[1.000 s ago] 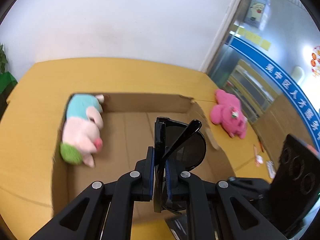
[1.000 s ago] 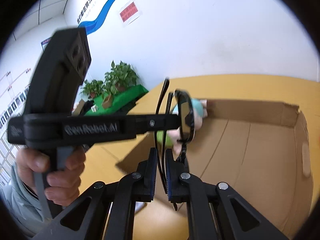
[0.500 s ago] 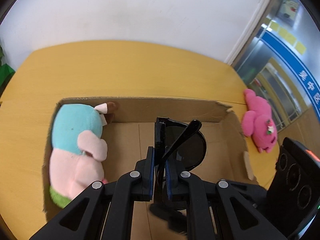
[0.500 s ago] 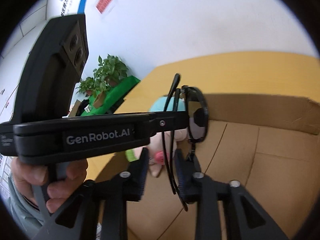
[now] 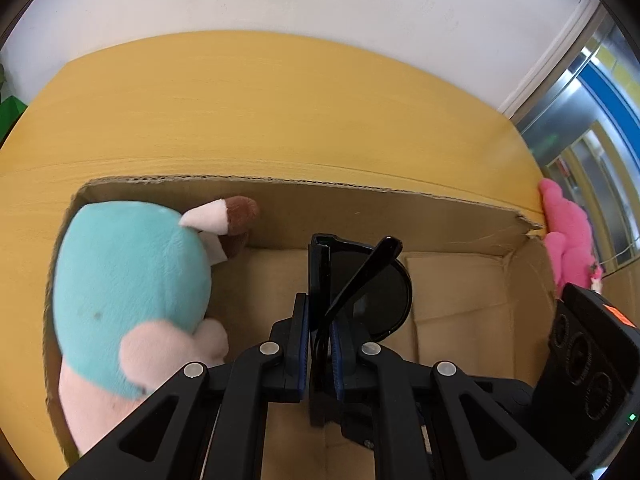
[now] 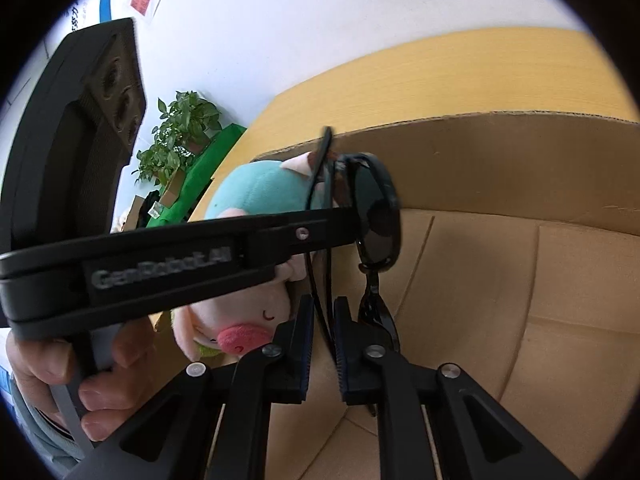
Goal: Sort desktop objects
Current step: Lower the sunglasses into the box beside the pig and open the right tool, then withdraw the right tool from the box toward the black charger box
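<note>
Black sunglasses (image 5: pixel 372 292) hang folded over the open cardboard box (image 5: pixel 360 208), above its floor. My left gripper (image 5: pixel 320 320) is shut on the frame, one temple arm sticking up to the right. In the right wrist view the sunglasses (image 6: pixel 378 216) hang from the left gripper's tip (image 6: pixel 352 224). My right gripper (image 6: pixel 323 320) is closing, its pads on a thin temple arm. A teal and pink plush pig (image 5: pixel 128 280) lies in the box's left end, beside the glasses.
A pink plush toy (image 5: pixel 568 232) lies on the yellow table (image 5: pixel 280 100) just outside the box's right wall. A hand (image 6: pixel 100 380) holds the left gripper's handle. Potted plants (image 6: pixel 180 128) stand beyond the table. The box floor right of the glasses is bare.
Both grippers have carried the sunglasses down and forward into the box, closer to the pig. The right jaws opened half a second ago and have come together again on the temple arm.
</note>
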{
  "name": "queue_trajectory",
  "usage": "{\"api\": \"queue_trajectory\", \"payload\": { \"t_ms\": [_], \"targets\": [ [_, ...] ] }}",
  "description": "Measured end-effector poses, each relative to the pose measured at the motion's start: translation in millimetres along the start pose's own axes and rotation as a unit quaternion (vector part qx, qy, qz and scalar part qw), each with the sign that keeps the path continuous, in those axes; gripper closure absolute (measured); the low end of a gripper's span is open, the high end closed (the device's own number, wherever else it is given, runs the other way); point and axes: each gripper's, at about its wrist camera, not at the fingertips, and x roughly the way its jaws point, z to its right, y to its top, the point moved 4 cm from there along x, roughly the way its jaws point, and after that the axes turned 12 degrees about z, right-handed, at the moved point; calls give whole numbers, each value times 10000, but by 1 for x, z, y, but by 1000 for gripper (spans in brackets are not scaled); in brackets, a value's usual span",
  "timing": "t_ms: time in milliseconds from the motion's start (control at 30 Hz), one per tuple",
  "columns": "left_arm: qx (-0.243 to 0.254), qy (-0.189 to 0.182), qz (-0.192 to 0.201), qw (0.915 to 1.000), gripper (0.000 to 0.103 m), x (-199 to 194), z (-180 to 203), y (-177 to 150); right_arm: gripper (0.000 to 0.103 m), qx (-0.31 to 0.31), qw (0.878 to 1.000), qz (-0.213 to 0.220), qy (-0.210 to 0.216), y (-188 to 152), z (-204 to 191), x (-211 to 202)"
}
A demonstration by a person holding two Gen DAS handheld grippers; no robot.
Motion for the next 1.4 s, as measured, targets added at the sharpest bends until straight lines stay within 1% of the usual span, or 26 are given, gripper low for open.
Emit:
{"api": "queue_trajectory", "payload": {
  "t_ms": [167, 267, 367, 433, 500, 533, 567, 600, 667, 733, 767, 800, 833, 867, 900, 933, 967, 1000, 1067, 1133, 1200, 1233, 1267, 1333, 1367, 1400],
  "targets": [
    [91, 109, -151, 9998, 95, 20, -2, 1, 86, 369, 9991, -215, 14, -8, 15, 12],
    [206, 181, -188, 9994, 95, 28, 2, 0, 86, 413, 9989, -230, -33, -9, 17, 14],
    [92, 139, -203, 9997, 94, 30, 0, 0, 82, 413, 9988, -258, -102, -10, 18, 16],
    [-17, 75, -196, 9998, 90, 26, -2, 2, 80, 427, 9987, -258, -143, -11, 19, 16],
    [-21, 74, -128, 9999, 78, 16, -2, 5, 70, 351, 9987, -254, -284, -11, 17, 15],
    [-7, 67, -70, 10000, 75, 9, -1, 6, 59, 256, 9987, -243, -369, -11, 14, 14],
    [16, 65, 5, 10000, 68, 2, -1, 8, 52, 94, 9985, -234, -488, -11, 9, 11],
    [102, 109, 162, 9998, 61, -12, 1, 10, 49, -24, 9981, -213, -580, -11, 4, 9],
    [315, 124, 514, 9981, 57, -42, 4, 12, 43, -280, 9969, -175, -716, -10, -9, 0],
    [492, 102, 902, 9947, 53, -72, 8, 14, 40, -608, 9941, -84, -895, -8, -26, -15],
    [562, 88, 1113, 9922, 48, -90, 7, 14, 37, -816, 9917, 33, -994, -6, -36, -27],
    [654, 68, 1467, 9870, 41, -118, 8, 11, 34, -1037, 9883, 224, -1091, -4, -48, -42],
    [712, 73, 1732, 9823, 38, -138, 9, 9, 29, -1170, 9855, 392, -1161, -3, -56, -55],
    [767, 90, 2025, 9762, 30, -158, 8, 5, 25, -1311, 9813, 632, -1258, -1, -67, -73],
    [829, 128, 2384, 9675, 23, -182, 8, -2, 24, -1437, 9763, 909, -1340, -5, -79, -98],
    [895, 172, 2788, 9560, 20, -209, 7, -12, 24, -1526, 9718, 1150, -1384, 1, -80, -117],
    [936, 204, 3077, 9466, 17, -228, 6, -20, 22, -1612, 9653, 1468, -1435, 17, -81, -141],
    [987, 255, 3424, 9340, 12, -252, 6, -29, 21, -1655, 9608, 1654, -1488, 15, -83, -158],
    [1045, 356, 3766, 9198, 7, -284, 1, -49, 19, -1734, 9494, 2020, -1669, 8, -97, -195],
    [999, 422, 3983, 9108, 6, -308, 0, -67, 18, -1756, 9451, 2166, -1705, -3, -113, -221],
    [943, 441, 4078, 9071, 6, -327, -2, -87, 17, -1813, 9447, 2129, -1716, -24, -119, -243],
    [931, 463, 4107, 9058, 6, -333, 1, -95, 17, -1889, 9426, 2089, -1794, -34, -126, -250],
    [949, 493, 4148, 9036, 6, -341, 1, -105, 17, -1933, 9408, 2076, -1855, -40, -136, -240],
    [1015, 510, 4193, 9007, 6, -348, 11, -119, 17, -2025, 9330, 2114, -2092, -56, -144, -247],
    [1039, 507, 4214, 8995, 6, -354, 13, -129, 17, -2086, 9266, 2162, -2263, -65, -151, -260],
    [1087, 467, 4233, 8982, 6, -361, 17, -140, 17, -2126, 9233, 2170, -2351, -70, -155, -269]
  ]
}}
